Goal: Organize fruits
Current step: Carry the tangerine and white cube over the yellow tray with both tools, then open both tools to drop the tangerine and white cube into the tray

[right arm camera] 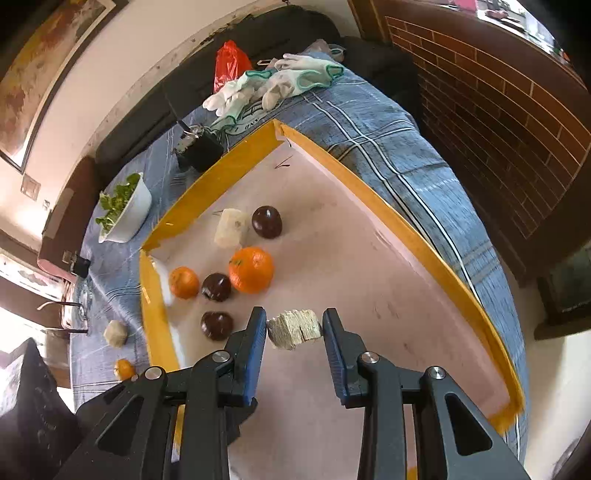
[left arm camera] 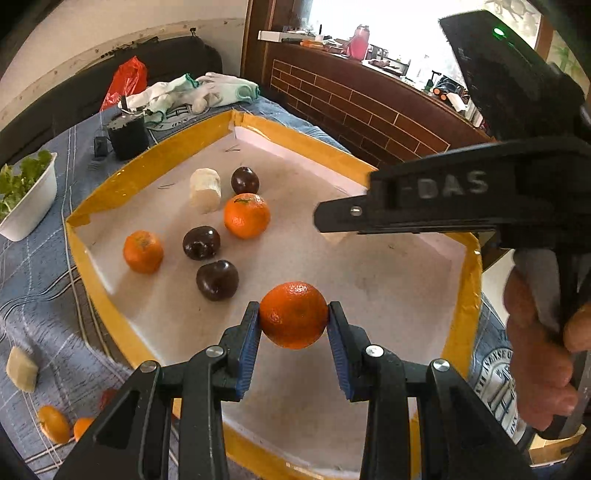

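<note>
Orange point(left arm camera: 293, 315) between left tool point(left arm camera: 293, 321) pads (gripped)

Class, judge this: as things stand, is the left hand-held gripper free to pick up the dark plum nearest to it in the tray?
Probably not yet: the left hand-held gripper is shut on an orange. The nearest plum itself lies unobstructed.

Bright daylight pours in from the blown-out window point(left arm camera: 388, 29); soft shadows, heavy fisheye bending, dark vignetted corners.
</note>
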A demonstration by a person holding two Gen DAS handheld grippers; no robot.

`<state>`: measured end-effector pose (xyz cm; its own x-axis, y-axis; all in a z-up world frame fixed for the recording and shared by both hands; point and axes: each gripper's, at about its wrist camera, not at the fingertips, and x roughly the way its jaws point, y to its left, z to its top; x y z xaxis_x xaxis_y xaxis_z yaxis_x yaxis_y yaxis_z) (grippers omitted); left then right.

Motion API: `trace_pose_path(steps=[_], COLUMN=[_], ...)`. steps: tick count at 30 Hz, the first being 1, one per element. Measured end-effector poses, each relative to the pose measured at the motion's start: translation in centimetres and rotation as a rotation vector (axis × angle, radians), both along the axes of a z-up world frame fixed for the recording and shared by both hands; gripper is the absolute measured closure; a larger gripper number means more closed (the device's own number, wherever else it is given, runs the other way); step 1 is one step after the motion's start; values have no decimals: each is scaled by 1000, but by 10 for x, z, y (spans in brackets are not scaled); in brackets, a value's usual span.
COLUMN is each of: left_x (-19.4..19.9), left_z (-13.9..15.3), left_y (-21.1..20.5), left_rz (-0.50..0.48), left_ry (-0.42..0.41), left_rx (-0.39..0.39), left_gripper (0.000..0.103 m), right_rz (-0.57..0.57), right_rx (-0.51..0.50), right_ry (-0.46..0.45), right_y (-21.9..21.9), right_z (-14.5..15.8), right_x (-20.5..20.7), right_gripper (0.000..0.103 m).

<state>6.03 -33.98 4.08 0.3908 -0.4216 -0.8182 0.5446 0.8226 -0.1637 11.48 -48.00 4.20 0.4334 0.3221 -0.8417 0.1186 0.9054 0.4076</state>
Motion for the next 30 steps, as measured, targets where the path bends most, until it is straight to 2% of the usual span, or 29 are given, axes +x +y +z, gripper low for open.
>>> trace_pose_path(steps=[10, 22, 25, 30], left_x=[13, 17, 16, 15], left_z=[-15, -19, -19, -18], left_y=[-5, -4, -6, -6], left_rz=[20, 15, 11, 5], left_ry=[26, 37, 34, 33], left_rx=[8, 2, 6, 8], left_gripper=[69, 68, 68, 68], right_rz=[42, 41, 34, 29], right_rx=[-31, -38, -41, -42], right_ry=[11, 17, 10, -9], right_y=[8, 10, 8, 5], right_z=[-15, -19, -17, -10], right_x=[26, 30, 28, 21], right_gripper=[69, 67, 57, 56])
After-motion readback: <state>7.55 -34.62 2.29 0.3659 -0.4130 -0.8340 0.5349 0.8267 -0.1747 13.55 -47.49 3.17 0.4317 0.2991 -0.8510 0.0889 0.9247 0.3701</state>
